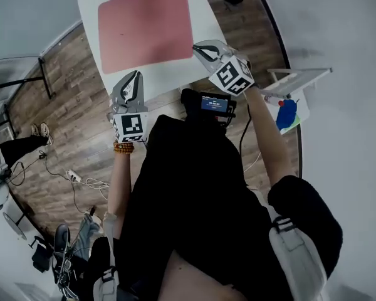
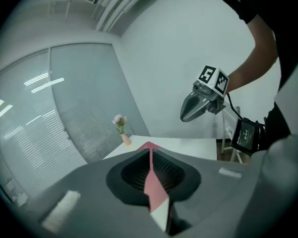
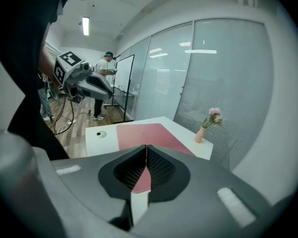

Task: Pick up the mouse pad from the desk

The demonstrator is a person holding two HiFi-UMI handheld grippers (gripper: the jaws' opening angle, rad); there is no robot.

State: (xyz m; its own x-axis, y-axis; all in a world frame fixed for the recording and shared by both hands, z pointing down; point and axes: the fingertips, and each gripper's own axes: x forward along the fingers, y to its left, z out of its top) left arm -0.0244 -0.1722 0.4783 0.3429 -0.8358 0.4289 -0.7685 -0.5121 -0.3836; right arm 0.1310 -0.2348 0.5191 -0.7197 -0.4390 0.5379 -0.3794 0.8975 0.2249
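Observation:
A pink mouse pad [image 1: 145, 29] lies flat on the white desk [image 1: 91, 8]. My left gripper [image 1: 136, 75] hovers at the desk's near edge, just short of the pad's near left corner. My right gripper [image 1: 198, 47] hangs over the pad's near right corner. Both look shut with nothing between the jaws. In the left gripper view the jaw tips [image 2: 150, 150] meet, and the pad [image 2: 154, 185] shows through the gap behind them. In the right gripper view the right gripper's tips [image 3: 146, 147] also meet over the pad [image 3: 144, 132].
A small vase with a flower [image 3: 208, 125] stands at the desk's far corner. A small round dark object [image 3: 99, 134] lies on the desk near the pad. A white rack [image 1: 297, 77] stands to the right. Cables [image 1: 81, 180] lie on the wooden floor. A person [image 3: 103, 83] stands in the background.

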